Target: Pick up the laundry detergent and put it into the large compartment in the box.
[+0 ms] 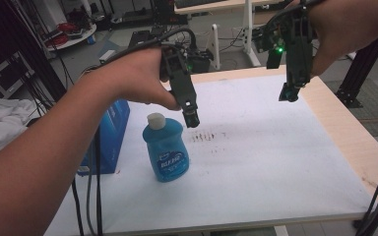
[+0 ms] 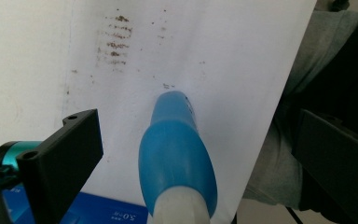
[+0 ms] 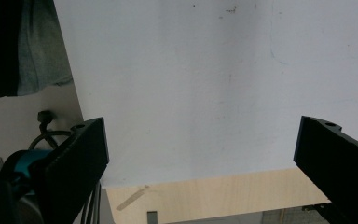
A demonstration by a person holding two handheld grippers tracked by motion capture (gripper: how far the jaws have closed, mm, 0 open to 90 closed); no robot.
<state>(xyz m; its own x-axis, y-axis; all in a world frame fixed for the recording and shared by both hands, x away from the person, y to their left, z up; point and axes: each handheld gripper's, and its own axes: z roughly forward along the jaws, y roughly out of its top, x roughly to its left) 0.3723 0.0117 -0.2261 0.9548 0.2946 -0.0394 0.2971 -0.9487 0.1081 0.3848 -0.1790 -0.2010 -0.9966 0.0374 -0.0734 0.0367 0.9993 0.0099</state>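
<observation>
A blue bottle (image 1: 166, 150) with a white cap (image 1: 155, 119) stands upright on the white table sheet (image 1: 275, 162), left of centre. My left gripper (image 1: 192, 118) hovers just above and to the right of the cap, pointing down. In the left gripper view the bottle (image 2: 177, 154) lies below, between the wide-apart jaws of my left gripper (image 2: 195, 128), which is open and does not touch it. Over the sheet's far right part my right gripper (image 1: 289, 93) is held high. It is open, and in its own view my right gripper (image 3: 200, 135) has nothing between its jaws.
A blue box (image 1: 109, 137) stands at the table's left edge, just behind the bottle. Dark smudges (image 1: 209, 135) mark the sheet near the centre. A bare wooden border (image 1: 344, 128) runs along the right side. Cables hang off the left and right edges.
</observation>
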